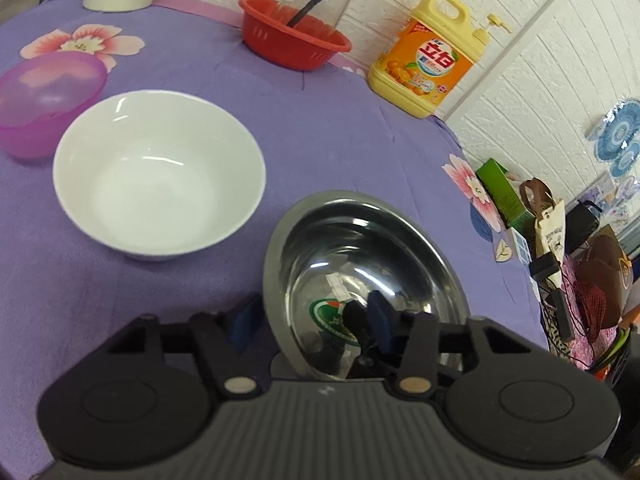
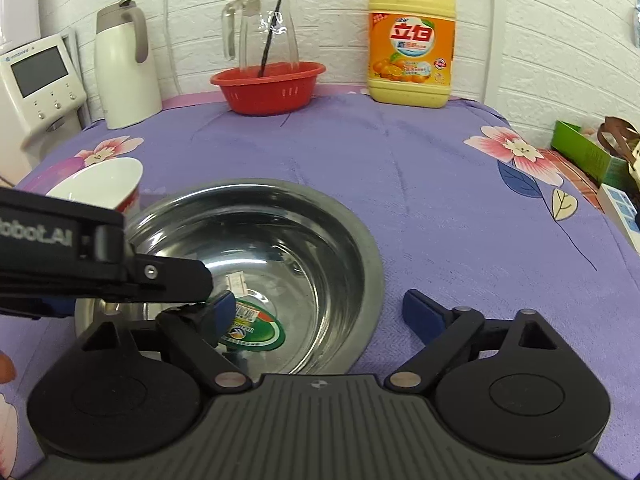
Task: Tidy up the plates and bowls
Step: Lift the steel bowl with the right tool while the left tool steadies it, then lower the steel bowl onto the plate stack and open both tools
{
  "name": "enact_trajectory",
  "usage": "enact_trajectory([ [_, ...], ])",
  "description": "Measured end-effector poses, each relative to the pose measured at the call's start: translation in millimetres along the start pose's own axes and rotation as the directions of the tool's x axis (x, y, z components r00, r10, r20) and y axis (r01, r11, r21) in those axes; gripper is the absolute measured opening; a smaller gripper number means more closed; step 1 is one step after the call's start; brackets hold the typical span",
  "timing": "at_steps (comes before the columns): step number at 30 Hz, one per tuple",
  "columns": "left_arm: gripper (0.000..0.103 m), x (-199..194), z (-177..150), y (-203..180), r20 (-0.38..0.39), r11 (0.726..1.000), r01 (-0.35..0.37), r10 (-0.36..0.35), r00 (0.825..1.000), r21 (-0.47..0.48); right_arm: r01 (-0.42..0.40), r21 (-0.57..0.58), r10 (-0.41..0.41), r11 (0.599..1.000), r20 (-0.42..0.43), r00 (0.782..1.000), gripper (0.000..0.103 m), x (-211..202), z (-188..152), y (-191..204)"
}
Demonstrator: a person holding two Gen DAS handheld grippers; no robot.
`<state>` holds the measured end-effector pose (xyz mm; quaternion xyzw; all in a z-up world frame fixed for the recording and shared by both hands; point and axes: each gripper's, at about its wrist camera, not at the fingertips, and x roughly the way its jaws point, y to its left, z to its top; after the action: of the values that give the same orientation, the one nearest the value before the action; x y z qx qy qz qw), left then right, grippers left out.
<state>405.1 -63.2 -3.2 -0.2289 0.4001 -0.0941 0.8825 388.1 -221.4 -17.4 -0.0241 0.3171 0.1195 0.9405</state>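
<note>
A steel bowl (image 1: pixel 372 264) with a green sticker inside sits on the purple flowered cloth; it also shows in the right wrist view (image 2: pixel 280 248). My left gripper (image 1: pixel 312 320) is open, its jaws straddling the bowl's near-left rim, one finger inside and one outside. My right gripper (image 2: pixel 324 312) is open across the bowl's right rim, its left finger inside near the sticker. The left gripper's body (image 2: pixel 100 260) reaches in from the left. A white bowl (image 1: pixel 160 176) stands left of the steel one, seen also in the right wrist view (image 2: pixel 100 184). A translucent pink bowl (image 1: pixel 44 100) sits beyond it.
At the back stand a red colander (image 2: pixel 268 86) holding a glass pitcher (image 2: pixel 266 24), a yellow detergent bottle (image 2: pixel 412 40), a white thermos (image 2: pixel 124 68) and a white appliance (image 2: pixel 36 92). Boxes and bags (image 1: pixel 560 248) crowd the table's right edge.
</note>
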Motion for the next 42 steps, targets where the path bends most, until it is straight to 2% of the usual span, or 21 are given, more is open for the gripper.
enact_trajectory([
  [7, 0.038, -8.7, -3.7, -5.9, 0.009, 0.997, -0.006, 0.006, 1.0, 0.071, -0.057, -0.004, 0.057, 0.998, -0.002, 0.998, 0.103, -6.6, -0.6, 3.9],
  [12, 0.037, -33.2, -12.8, -7.7, 0.017, 0.992, -0.018, 0.016, 1.0, 0.121, -0.124, 0.021, 0.124, 0.992, -0.006, 0.992, 0.103, -24.8, -6.2, 14.5],
  [18, 0.037, -79.6, -41.5, -2.0, 0.004, 0.99, 0.032, -0.033, 0.999, 0.137, -0.122, 0.007, 0.122, 0.993, 0.029, 0.992, 0.103, -73.4, -25.1, 34.7],
  [24, 0.036, -117.4, -85.5, 6.8, -0.022, 0.985, 0.068, -0.066, 0.998, 0.159, -0.116, -0.032, 0.116, 0.993, 0.027, 0.993, 0.103, -118.2, -57.9, 59.5],
  [33, 0.036, -138.7, -128.6, 11.1, -0.055, 0.98, 0.086, -0.077, 0.996, 0.179, -0.103, -0.044, 0.103, 0.994, -0.008, 0.995, 0.103, -147.8, -92.8, 70.2],
  [40, 0.036, -136.4, -135.5, 6.8, -0.05, 0.972, 0.058, -0.048, 0.998, 0.229, -0.114, -0.008, 0.114, 0.993, -0.027, 0.993, 0.103, -152.0, -105.1, 68.4],
  [41, 0.037, -135.8, -135.3, 6.6, -0.05, 0.97, 0.057, -0.047, 0.998, 0.238, -0.123, 0.002, 0.123, 0.992, -0.031, 0.992, 0.103, -151.3, -105.9, 67.1],
  [42, 0.042, -135.0, -135.1, 7.3, -0.049, 0.969, 0.053, -0.043, 0.998, 0.24, -0.132, 0.014, 0.133, 0.991, -0.037, 0.99, 0.103, -150.2, -106.7, 65.6],
])
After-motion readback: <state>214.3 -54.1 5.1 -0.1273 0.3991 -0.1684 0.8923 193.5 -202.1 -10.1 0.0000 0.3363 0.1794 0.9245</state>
